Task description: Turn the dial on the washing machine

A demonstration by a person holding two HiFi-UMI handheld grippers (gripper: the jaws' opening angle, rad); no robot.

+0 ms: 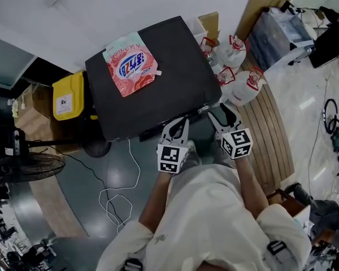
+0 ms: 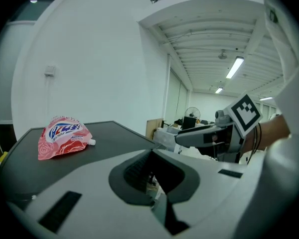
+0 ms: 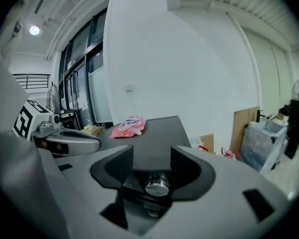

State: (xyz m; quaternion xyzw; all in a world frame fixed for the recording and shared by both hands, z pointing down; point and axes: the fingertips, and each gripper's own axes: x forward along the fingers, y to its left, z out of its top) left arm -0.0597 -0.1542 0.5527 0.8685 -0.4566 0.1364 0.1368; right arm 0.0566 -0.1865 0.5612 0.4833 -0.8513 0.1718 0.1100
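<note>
The washing machine [image 1: 158,95] has a flat black top, and a pink detergent pouch [image 1: 130,64] lies on it near the back. Both grippers hover at its front edge. My right gripper [image 3: 152,166] is open, and the silver dial [image 3: 157,186] on the front panel shows between its jaws, with neither pad touching it. In the head view the right gripper [image 1: 221,113] is at the machine's front right corner. My left gripper [image 1: 179,123] is just left of it, over the front edge. Its jaws [image 2: 150,171] stand a narrow gap apart with nothing between them.
A yellow container [image 1: 68,96] stands left of the machine. White jugs with red labels [image 1: 240,89] sit to the right by a wooden pallet [image 1: 271,134]. A white cable [image 1: 121,193] lies looped on the floor. A fan [image 1: 28,165] is at the far left.
</note>
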